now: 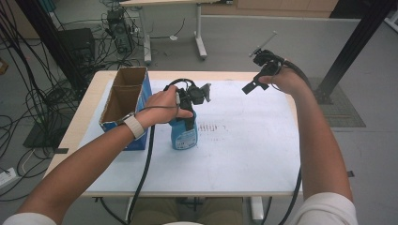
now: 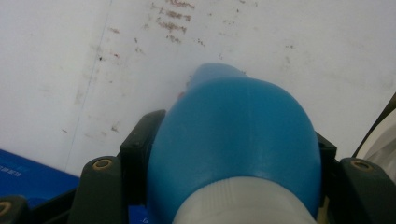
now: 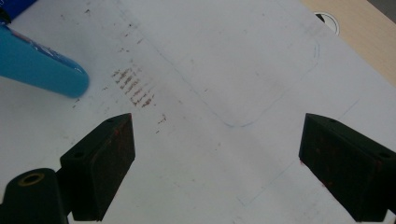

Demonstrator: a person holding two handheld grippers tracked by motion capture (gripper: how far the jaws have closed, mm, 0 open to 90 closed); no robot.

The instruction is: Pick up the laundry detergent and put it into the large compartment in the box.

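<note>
Left gripper [image 1: 190, 105] fingers clamped on upright blue bottle [image 1: 184, 133] — right gripper [image 1: 259, 77] fingers apart, raised.

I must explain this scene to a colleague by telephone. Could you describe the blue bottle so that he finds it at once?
On the white sheet covering the table, look left of centre, beside the open cardboard box. The blue bottle stands there upright, its shoulder clamped by the left gripper. It alone is smooth blue plastic with a label and white neck.

L gripper [image 1: 190, 105] clamps blue bottle [image 1: 184, 133]; R gripper [image 1: 263, 75] raised.
</note>
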